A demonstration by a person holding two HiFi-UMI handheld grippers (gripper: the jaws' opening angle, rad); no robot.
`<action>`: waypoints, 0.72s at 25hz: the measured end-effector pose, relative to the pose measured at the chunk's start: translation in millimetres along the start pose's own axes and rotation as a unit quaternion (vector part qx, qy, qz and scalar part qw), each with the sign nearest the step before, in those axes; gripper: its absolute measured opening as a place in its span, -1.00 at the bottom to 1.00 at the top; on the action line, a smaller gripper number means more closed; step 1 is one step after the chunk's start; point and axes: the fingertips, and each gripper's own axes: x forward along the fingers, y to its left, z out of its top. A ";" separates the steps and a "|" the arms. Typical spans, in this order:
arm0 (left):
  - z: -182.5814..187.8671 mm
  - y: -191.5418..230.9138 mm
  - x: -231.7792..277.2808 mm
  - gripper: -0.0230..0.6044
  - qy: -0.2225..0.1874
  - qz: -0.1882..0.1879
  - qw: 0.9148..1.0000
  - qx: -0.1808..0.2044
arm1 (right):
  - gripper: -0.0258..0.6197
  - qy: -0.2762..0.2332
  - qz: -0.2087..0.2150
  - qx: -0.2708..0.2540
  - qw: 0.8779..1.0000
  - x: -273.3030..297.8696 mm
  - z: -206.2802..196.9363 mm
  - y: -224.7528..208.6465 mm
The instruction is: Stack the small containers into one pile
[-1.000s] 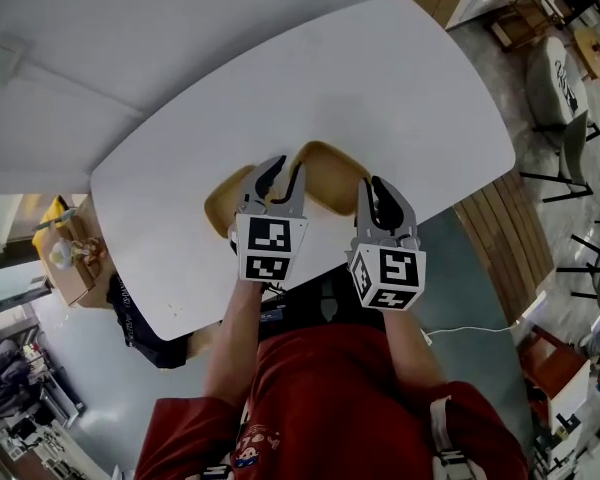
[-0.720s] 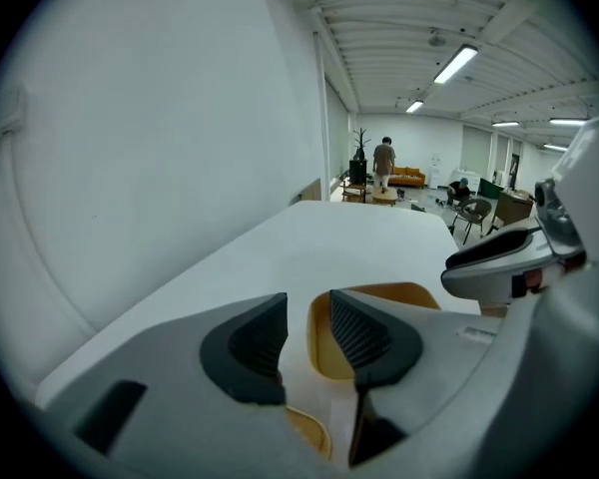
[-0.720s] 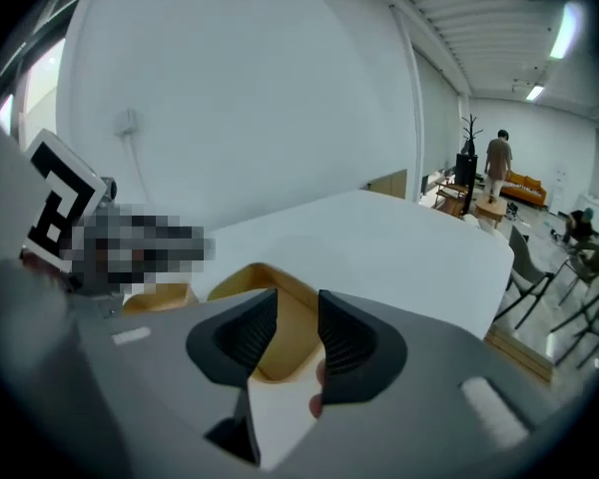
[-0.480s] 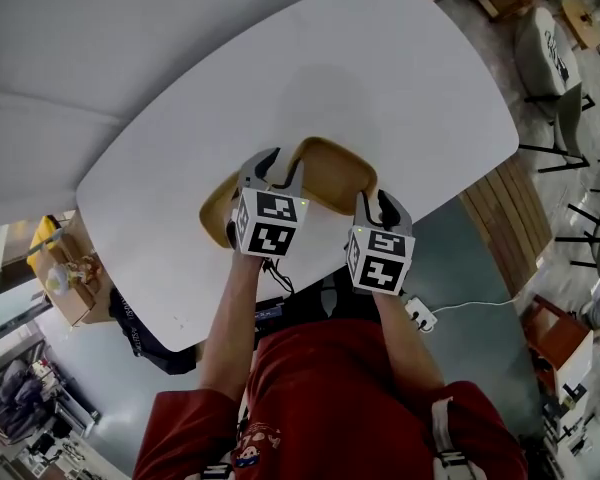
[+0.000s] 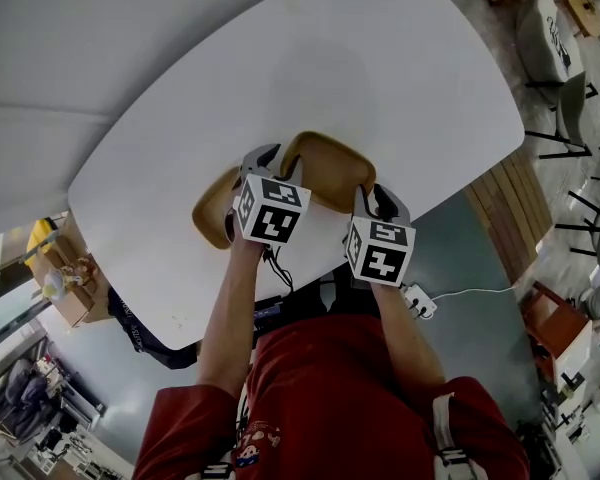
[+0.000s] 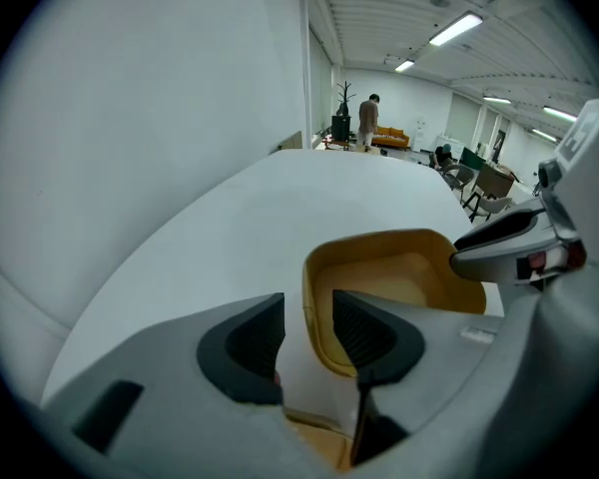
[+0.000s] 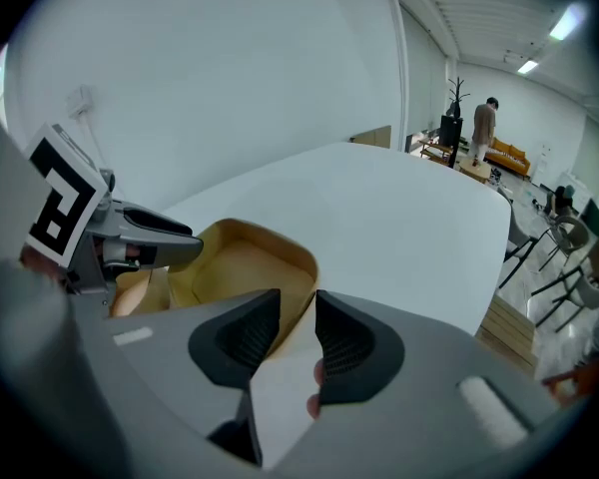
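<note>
Two tan containers sit side by side on the white table (image 5: 400,78). The right container (image 5: 330,168) (image 6: 404,272) (image 7: 235,267) is upright and empty. The left container (image 5: 208,213) (image 6: 314,445) (image 7: 130,292) lies partly under my left gripper. My left gripper (image 5: 270,156) (image 6: 307,312) stands over the right container's left rim; its jaws are opening, with the rim in the gap and untouched. My right gripper (image 5: 380,198) (image 7: 298,317) is at the same container's near right corner; its jaws are closing, with the corner between them and a gap still showing.
The table's near edge runs just under both grippers. On the floor lie a white power strip (image 5: 420,303) and its cable. Chairs (image 5: 555,58) stand at the far right and a box of items (image 5: 65,268) at the left. A person (image 6: 369,123) stands far off in the room.
My right gripper has moved in to the right container's corner. My left gripper stays at its left rim. Both containers rest where they were.
</note>
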 end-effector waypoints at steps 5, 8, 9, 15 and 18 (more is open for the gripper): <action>-2.4 0.5 5.0 -0.51 0.020 0.008 1.000 0.019 | -0.57 0.012 0.003 0.004 1.000 4.5 -3.4 -1.6; -2.2 -1.8 9.2 -0.62 0.029 0.007 0.999 0.032 | -0.61 0.013 0.005 0.006 1.000 7.1 -1.6 -2.1; -2.2 -3.0 9.8 -0.64 0.028 0.005 0.999 0.033 | -0.63 0.013 0.004 0.006 1.000 7.3 -1.3 -2.3; 0.5 -2.5 7.5 -0.76 0.021 0.012 0.999 0.032 | -0.69 0.014 0.002 0.005 1.000 7.4 -0.6 -4.3; 4.3 -2.7 3.8 -0.76 0.012 0.015 0.999 0.028 | -0.70 0.013 -0.002 0.002 1.000 7.0 1.0 -5.3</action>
